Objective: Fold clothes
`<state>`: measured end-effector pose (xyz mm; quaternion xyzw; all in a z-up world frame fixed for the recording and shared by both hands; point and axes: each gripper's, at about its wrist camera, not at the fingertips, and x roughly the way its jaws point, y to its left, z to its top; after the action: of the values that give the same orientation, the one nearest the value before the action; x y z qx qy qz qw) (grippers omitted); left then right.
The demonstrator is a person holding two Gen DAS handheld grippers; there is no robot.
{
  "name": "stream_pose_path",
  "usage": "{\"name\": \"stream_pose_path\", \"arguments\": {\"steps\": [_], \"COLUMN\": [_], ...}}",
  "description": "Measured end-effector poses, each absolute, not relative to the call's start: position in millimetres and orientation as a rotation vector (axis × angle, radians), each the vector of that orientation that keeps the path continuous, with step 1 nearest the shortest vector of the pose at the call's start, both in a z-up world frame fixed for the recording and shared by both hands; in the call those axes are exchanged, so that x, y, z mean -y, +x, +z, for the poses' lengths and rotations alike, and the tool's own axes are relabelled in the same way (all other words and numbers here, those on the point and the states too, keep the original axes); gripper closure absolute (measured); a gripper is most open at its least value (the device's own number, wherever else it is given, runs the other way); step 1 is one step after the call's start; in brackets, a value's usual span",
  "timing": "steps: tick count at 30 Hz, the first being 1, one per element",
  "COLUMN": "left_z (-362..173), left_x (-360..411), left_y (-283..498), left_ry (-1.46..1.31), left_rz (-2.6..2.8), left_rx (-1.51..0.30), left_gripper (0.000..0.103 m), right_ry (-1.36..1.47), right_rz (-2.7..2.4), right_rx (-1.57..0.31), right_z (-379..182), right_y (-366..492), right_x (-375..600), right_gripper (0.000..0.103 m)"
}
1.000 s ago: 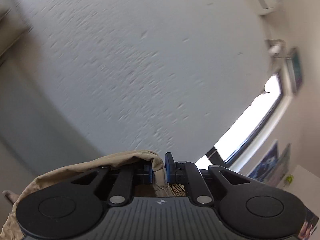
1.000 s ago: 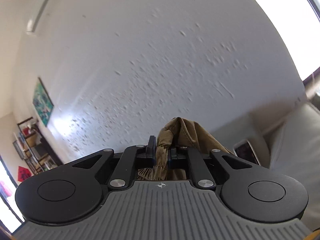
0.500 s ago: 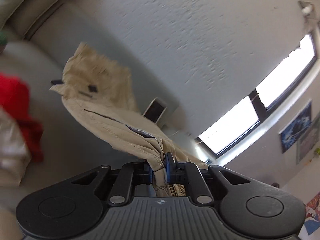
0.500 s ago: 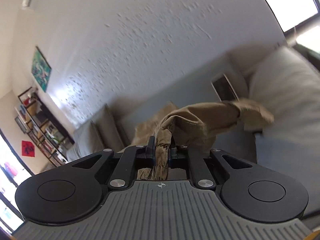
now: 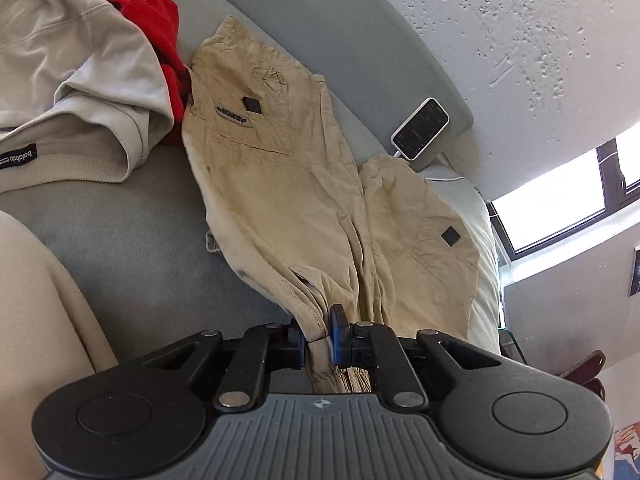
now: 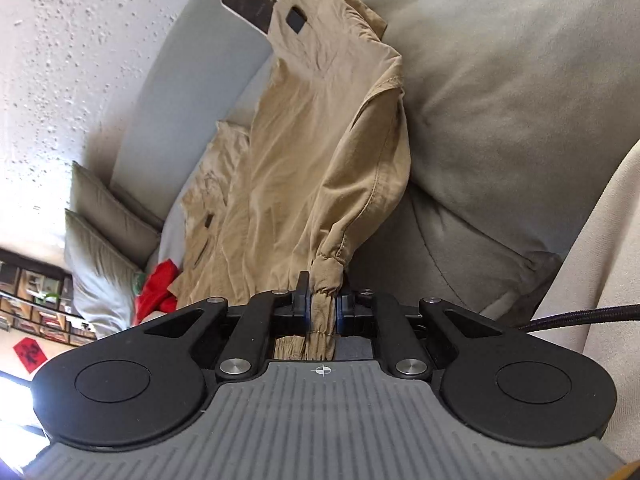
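Each claw, left (image 5: pixel 319 339) and right (image 6: pixel 323 307), shows black linkage arms with silver screws, blue-edged pads, round black discs and a ribbed grey housing bearing a crosshair mark.

Place: I see a home living room.
Seating: grey sofa (image 5: pixel 132 248) with cushions (image 6: pixel 104 216).
Walls: window (image 5: pixel 560 216), bookshelf (image 6: pixel 28 300), red paper decoration (image 6: pixel 28 354).
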<state>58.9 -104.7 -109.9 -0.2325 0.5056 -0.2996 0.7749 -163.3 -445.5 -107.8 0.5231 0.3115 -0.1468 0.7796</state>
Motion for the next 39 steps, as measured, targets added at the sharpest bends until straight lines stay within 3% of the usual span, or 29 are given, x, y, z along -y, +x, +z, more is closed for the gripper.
{"name": "stream_pose_path", "arguments": {"steps": [10,12,13,14,15,16,29,31,33,39], "left_z": [-126.8,-124.7,-123.4,-121.1,-118.7,-115.5,-74.9,-83.0,-91.2,-113.5], "left_x": [102.8,104.7,105.3,104.7,103.6,102.7,143.0,160.6,178.5,214.6], "left_y": [50.1,51.4,52.5,52.3,51.6,50.5,38.8,43.6,47.2,44.8], "left_ry": [-0.434,-0.407,-0.391,-0.372,-0.354,-0.335,-0.173,-0.153,-0.123,0.049], "left_rz": [-0.588,-0.576,-0.557,-0.532,-0.505,-0.486,-0.627,-0.665,-0.69,-0.689], "left_rx": [-1.166,-1.163,-1.172,-1.178,-1.181,-1.181,-1.013,-1.017,-1.015,-0.968], "left_gripper": [0.092,0.081,0.063,0.048,0.043,0.04,0.035,0.037,0.045,0.052], "right_ry": [1.121,1.117,1.119,1.121,1.115,1.107,0.97,0.957,0.922,0.853], "right_rz": [-0.367,-0.372,-0.378,-0.385,-0.391,-0.397,-0.32,-0.297,-0.283,-0.315], "right_rx": [-0.754,-0.768,-0.782,-0.796,-0.809,-0.822,-0.751,-0.746,-0.756,-0.834], "right_z": [-111.2,-112.0,-110.9,-109.5,-107.0,-104.0,-46.7,-51.5,-60.1,-96.2], "right_y": [-158.4,-159.0,-159.8,-161.0,-162.7,-164.7,-164.8,-150.5,-133.0,-88.0], "right_x": [436.4,435.9,436.7,437.6,437.8,437.7,428.6,423.2,417.2,409.8], "right_gripper": [0.091,0.082,0.079,0.068,0.059,0.057,0.051,0.056,0.077,0.077]}}
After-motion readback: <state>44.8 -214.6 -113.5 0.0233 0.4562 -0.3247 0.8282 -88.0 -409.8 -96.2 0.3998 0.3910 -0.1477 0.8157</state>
